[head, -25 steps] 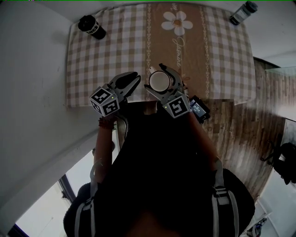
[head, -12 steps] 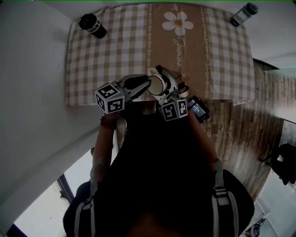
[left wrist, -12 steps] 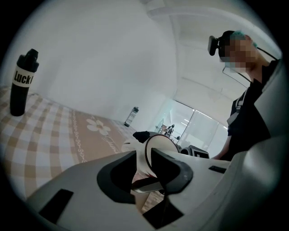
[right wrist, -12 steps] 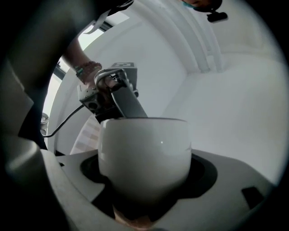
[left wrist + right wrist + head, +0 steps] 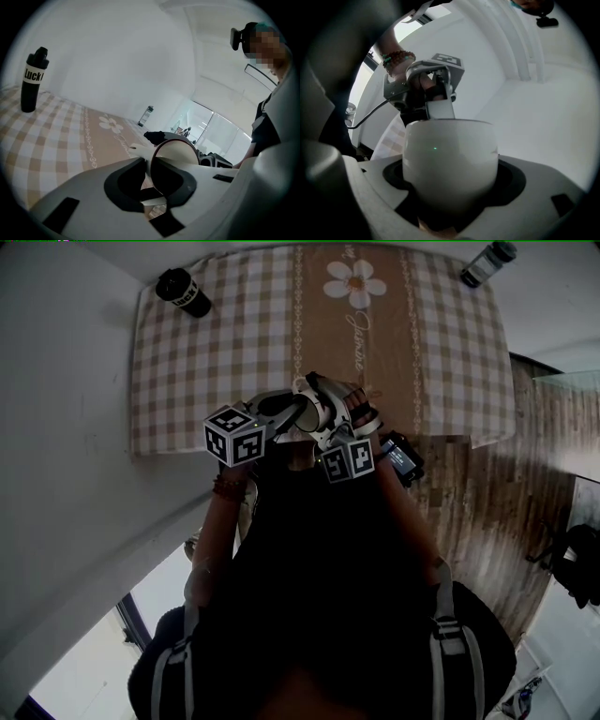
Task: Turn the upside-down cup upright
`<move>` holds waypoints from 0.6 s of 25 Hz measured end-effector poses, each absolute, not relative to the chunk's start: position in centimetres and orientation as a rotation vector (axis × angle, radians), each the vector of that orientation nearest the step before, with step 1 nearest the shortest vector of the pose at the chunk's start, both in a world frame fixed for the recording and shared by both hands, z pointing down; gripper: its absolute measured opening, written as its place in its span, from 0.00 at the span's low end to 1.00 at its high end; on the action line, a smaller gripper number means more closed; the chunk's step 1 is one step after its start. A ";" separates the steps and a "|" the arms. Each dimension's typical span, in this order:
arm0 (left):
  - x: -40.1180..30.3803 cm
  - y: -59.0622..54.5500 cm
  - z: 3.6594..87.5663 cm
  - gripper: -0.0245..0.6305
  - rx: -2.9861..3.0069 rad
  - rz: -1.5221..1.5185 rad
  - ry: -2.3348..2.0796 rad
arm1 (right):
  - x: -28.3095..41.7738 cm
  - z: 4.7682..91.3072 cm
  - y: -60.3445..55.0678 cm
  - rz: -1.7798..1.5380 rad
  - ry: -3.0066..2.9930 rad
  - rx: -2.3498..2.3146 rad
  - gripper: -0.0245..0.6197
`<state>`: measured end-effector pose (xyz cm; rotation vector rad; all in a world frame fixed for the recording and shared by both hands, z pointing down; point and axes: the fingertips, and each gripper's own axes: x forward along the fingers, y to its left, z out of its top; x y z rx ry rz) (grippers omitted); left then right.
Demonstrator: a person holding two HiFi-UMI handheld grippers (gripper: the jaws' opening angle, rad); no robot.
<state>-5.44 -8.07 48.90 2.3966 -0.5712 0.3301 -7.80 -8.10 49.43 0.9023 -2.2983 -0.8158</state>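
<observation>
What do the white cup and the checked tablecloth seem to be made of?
Cup: probably glazed ceramic. Its wall is smooth, glossy and white, and it carries a small reflected light spot.
Tablecloth: likely woven fabric, matte and without shine, with beige checks and a flower print.

You've got one cup (image 5: 450, 159), two bottles, namely one black bottle (image 5: 184, 292) and one grey-capped bottle (image 5: 487, 263), one checked cloth (image 5: 187, 381), one printed flower (image 5: 354, 282) on it, and one small black device (image 5: 398, 457).

Black bottle (image 5: 184, 292), grey bottle (image 5: 487, 263), checked tablecloth (image 5: 187, 381)
</observation>
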 end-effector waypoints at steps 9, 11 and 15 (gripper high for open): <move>-6.3 -8.6 48.7 0.11 2.493 0.349 -0.669 | -7.9 49.5 -7.1 -0.719 -2.382 0.874 0.68; -6.6 -8.6 48.6 0.11 2.539 0.387 -0.697 | -8.1 49.5 -6.8 -0.683 -2.411 0.860 0.67; -7.1 -8.4 48.7 0.11 2.574 0.406 -0.716 | -8.6 49.5 -6.2 -0.630 -2.481 0.830 0.67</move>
